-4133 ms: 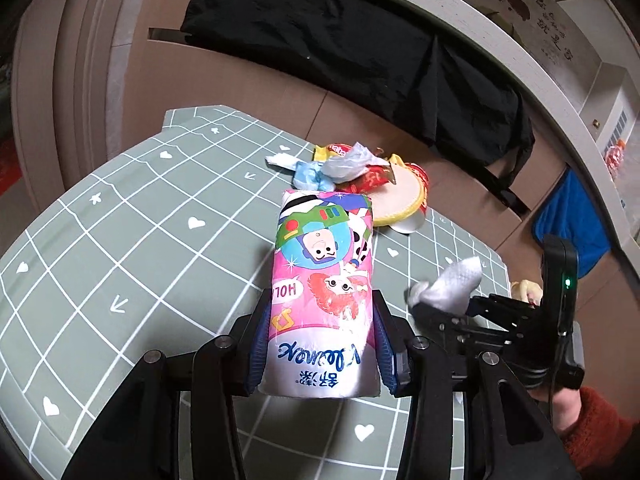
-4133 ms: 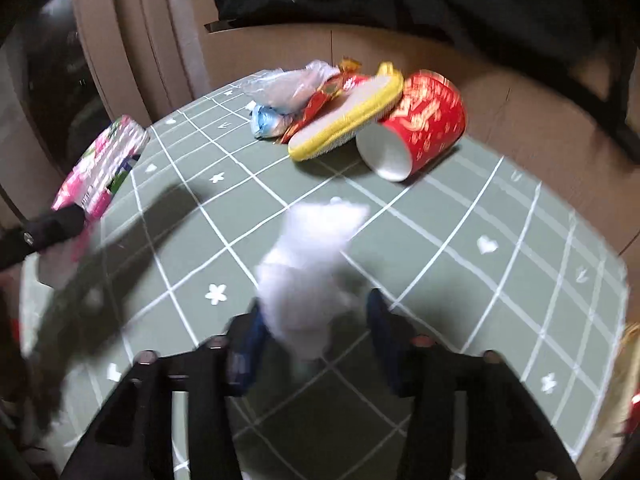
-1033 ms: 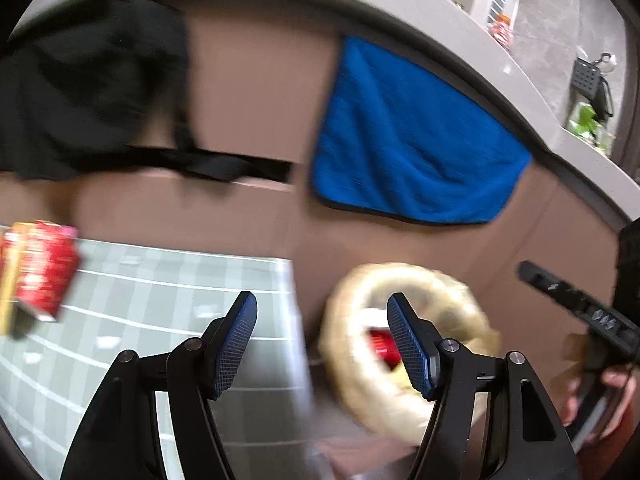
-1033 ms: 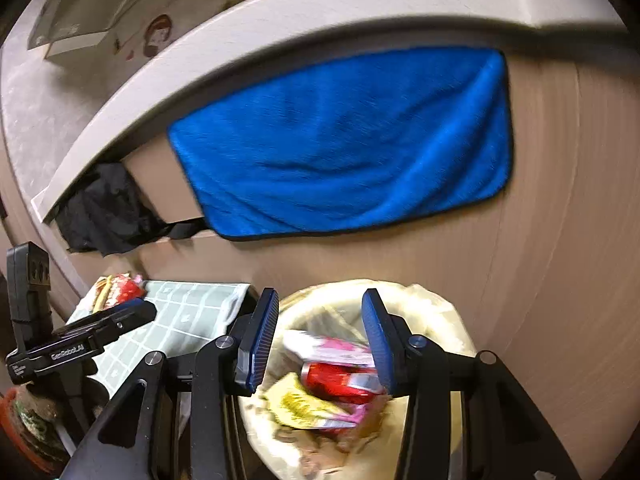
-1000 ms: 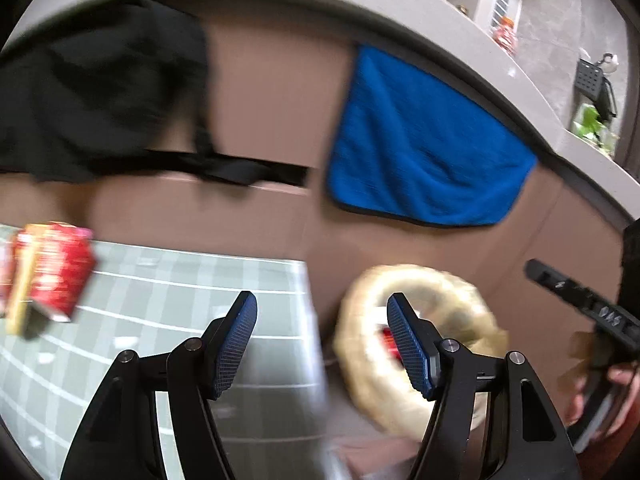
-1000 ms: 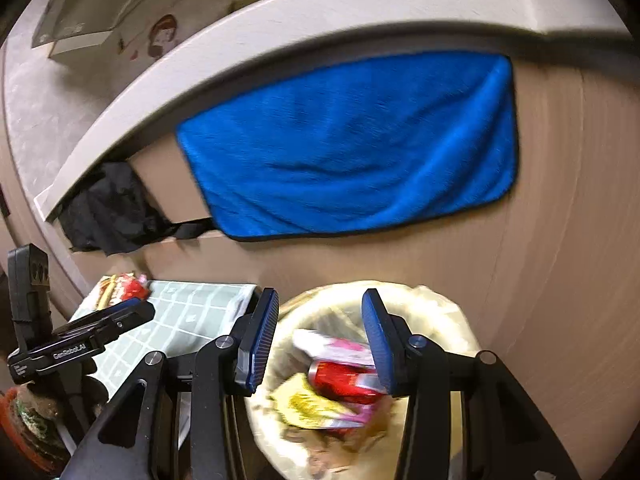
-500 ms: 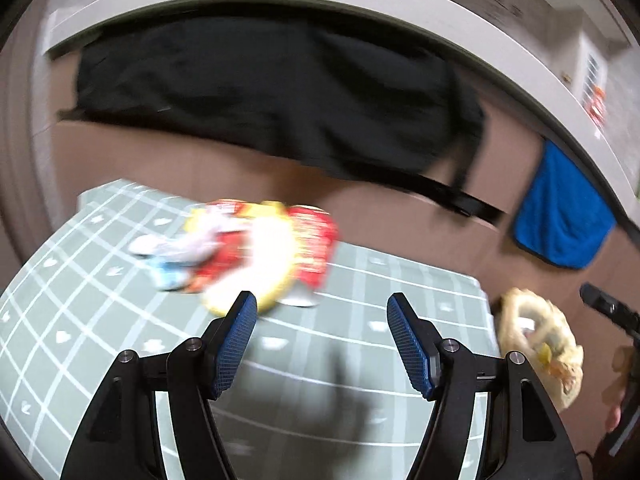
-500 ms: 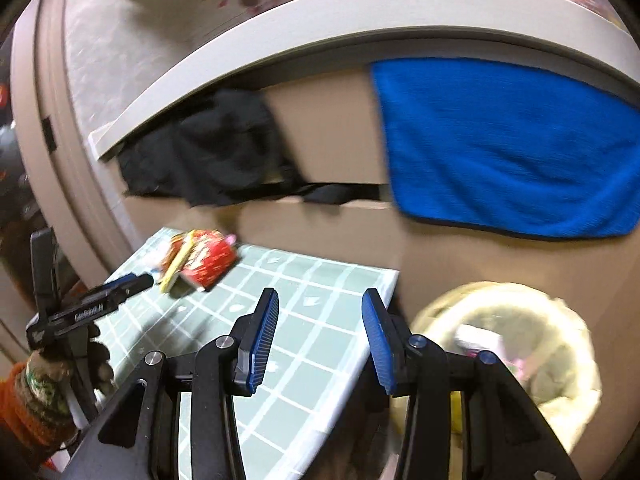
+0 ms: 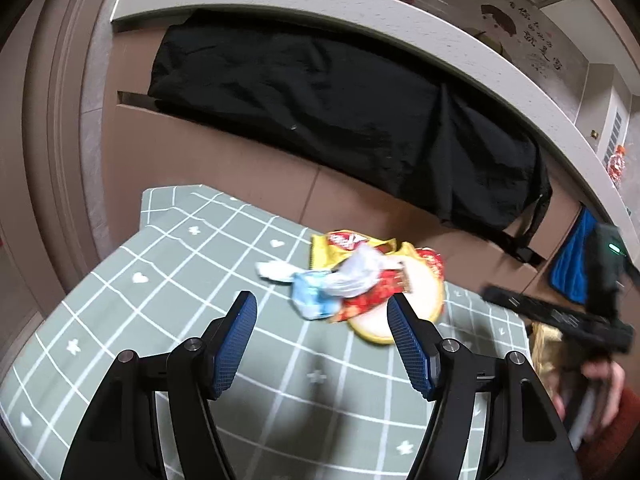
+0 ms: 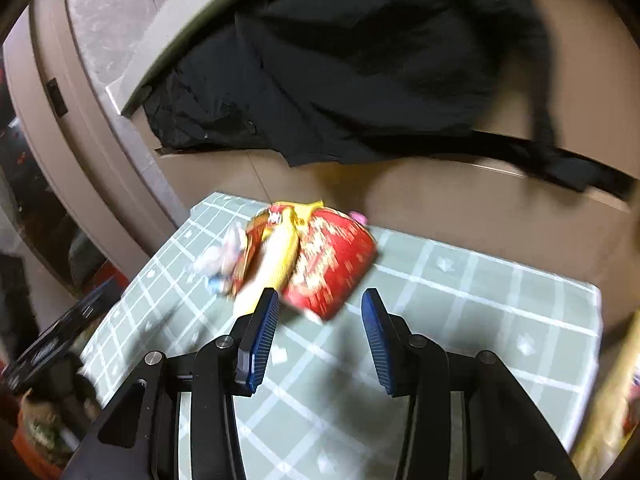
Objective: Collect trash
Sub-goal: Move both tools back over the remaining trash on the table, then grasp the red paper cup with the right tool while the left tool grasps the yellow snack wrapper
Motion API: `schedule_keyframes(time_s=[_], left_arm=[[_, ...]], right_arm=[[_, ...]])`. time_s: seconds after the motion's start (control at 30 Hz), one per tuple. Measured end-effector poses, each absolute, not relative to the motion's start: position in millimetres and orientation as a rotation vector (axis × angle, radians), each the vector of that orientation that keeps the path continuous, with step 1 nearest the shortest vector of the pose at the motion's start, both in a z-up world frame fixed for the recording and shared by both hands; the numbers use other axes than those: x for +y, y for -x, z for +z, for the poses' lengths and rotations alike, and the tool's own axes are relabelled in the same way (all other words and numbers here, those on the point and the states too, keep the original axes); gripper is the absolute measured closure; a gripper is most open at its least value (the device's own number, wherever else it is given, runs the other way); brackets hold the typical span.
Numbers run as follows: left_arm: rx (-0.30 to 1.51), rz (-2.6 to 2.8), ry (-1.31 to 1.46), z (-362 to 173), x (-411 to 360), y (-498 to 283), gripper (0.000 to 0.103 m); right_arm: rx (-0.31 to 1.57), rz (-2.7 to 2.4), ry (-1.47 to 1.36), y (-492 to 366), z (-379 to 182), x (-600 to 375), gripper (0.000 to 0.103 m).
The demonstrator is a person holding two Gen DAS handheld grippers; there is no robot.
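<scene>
A pile of trash lies at the far side of the green checked table [image 9: 168, 296]: a yellow snack bag [image 9: 344, 245], a crumpled white and blue wrapper [image 9: 320, 298], a red wrapper [image 9: 372, 300] and a yellow-rimmed lid [image 9: 416, 304]. In the right wrist view the pile shows a red paper cup [image 10: 332, 264] on its side and the yellow-rimmed lid [image 10: 276, 264]. My left gripper [image 9: 320, 344] is open and empty, just short of the pile. My right gripper [image 10: 318, 336] is open and empty, just short of the red cup.
A black jacket [image 9: 340, 120] hangs on the brown wall behind the table. A blue towel [image 9: 572, 264] hangs at the far right. The lined trash bin's rim [image 9: 544, 344] shows past the table's right edge, beside my right gripper's body [image 9: 560, 316].
Both grippers have swung from over the trash bin back to the table. The pink tissue pack and white tissue they held earlier are gone from the jaws; the pile now sits close ahead.
</scene>
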State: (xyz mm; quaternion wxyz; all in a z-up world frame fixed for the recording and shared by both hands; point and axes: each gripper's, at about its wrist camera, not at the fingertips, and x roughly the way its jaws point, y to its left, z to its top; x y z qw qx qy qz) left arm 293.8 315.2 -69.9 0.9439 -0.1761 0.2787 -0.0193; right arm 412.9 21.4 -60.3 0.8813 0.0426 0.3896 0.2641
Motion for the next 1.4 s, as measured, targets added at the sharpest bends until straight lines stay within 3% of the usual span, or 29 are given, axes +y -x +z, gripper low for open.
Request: schedule_keyframes(time_s=[0.23, 0.3, 0.4, 0.67, 0.93, 1.1, 1.4], left_arm=[[0.591, -0.098, 0.32, -70.0, 339.8, -323.5, 0.035], [0.599, -0.105, 0.337, -71.2, 342.8, -339.2, 0.035], [0.61, -0.128, 0.378, -75.4, 346.7, -363.7, 0.035], [0.758, -0.146, 0.432, -104.5, 339.2, -464.8, 0.034], [0.853, -0.117, 0.454, -126.2, 328.3, -524.6, 0.034], [0.947, -0.227, 0.402, -134.7, 297.5, -505.1, 0.034], [0.968, -0.339, 0.382, -130.5, 247.3, -402.6, 0.036]], right_arm=[[0.821, 0.511, -0.142, -469.8, -94.1, 52.1, 0.061], [0.821, 0.5, -0.15, -478.3, -100.1, 54.5, 0.051], [0.849, 0.541, -0.181, -488.0, -110.0, 59.9, 0.044], [0.891, 0.624, -0.112, -475.2, -110.7, 56.6, 0.049], [0.863, 0.587, -0.12, -439.6, -90.5, -8.5, 0.05], [0.866, 0.578, -0.167, -420.8, -87.6, -38.4, 0.05], [0.872, 0.591, -0.222, -384.6, -86.6, -62.0, 0.05]])
